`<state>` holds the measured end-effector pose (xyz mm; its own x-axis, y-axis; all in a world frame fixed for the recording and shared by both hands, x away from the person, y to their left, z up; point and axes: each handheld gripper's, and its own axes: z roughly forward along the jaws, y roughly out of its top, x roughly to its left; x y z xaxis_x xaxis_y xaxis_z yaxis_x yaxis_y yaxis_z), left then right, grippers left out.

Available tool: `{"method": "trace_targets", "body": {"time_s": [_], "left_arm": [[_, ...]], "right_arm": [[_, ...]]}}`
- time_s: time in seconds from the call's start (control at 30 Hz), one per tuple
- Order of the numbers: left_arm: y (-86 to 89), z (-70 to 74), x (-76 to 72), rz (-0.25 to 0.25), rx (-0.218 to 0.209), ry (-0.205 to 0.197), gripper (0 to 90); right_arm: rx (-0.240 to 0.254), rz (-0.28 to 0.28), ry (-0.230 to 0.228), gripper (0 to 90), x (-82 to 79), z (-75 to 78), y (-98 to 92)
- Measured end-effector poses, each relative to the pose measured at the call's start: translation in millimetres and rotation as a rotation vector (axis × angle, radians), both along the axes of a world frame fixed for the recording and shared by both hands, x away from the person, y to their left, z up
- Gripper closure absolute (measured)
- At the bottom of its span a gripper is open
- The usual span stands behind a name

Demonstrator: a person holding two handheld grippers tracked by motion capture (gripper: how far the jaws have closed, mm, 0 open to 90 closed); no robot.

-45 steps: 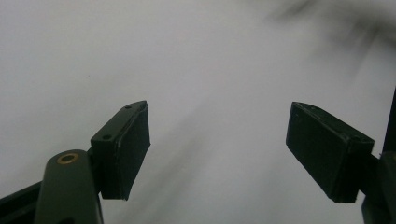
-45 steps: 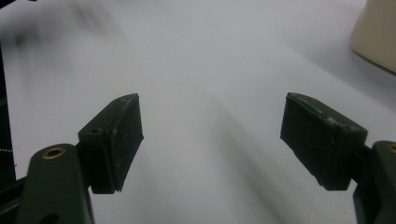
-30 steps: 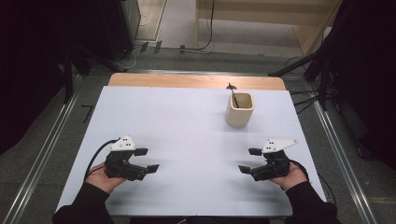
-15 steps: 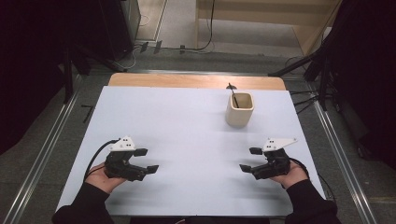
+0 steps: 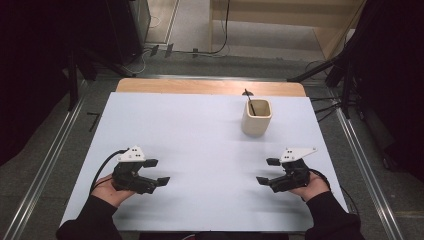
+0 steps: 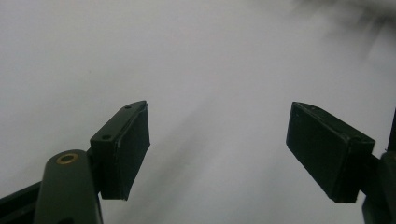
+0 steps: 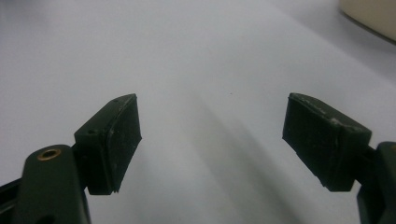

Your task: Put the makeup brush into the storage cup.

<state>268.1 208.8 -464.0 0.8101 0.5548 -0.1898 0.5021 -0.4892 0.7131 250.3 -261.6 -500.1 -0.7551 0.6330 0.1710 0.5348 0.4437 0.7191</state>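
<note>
A cream square cup (image 5: 257, 117) stands on the white table (image 5: 200, 140) at the back right, with a thin black stick (image 5: 250, 102) leaning out of it. My left gripper (image 5: 157, 171) rests low at the front left, held in a hand, jaws wide apart and empty (image 6: 217, 149). At the front right my right gripper (image 5: 268, 170) is open too, nothing between its jaws (image 7: 210, 144). The cup's lower edge (image 7: 369, 16) shows at the top right of the right gripper view.
A wooden strip (image 5: 210, 86) runs along the table's far edge. Metal rails (image 5: 47, 155) flank the table on both sides, with dark stands and cables on the floor behind. Bare white surface lies between the two grippers.
</note>
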Motion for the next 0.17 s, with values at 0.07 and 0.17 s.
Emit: {"method": "trace_targets", "body": {"time_s": [0.07, 0.17], "left_arm": [[-0.4, -0.1, 0.3, -0.004, 0.001, 0.000, 22.2], [-0.6, 0.1, 0.8, -0.004, 0.003, -0.001, 22.2]], "right_arm": [[0.000, -0.004, 0.002, 20.4, -0.1, -0.1, -0.3], [-0.003, 0.004, 0.004, 20.3, -0.5, -0.6, -0.8]]}}
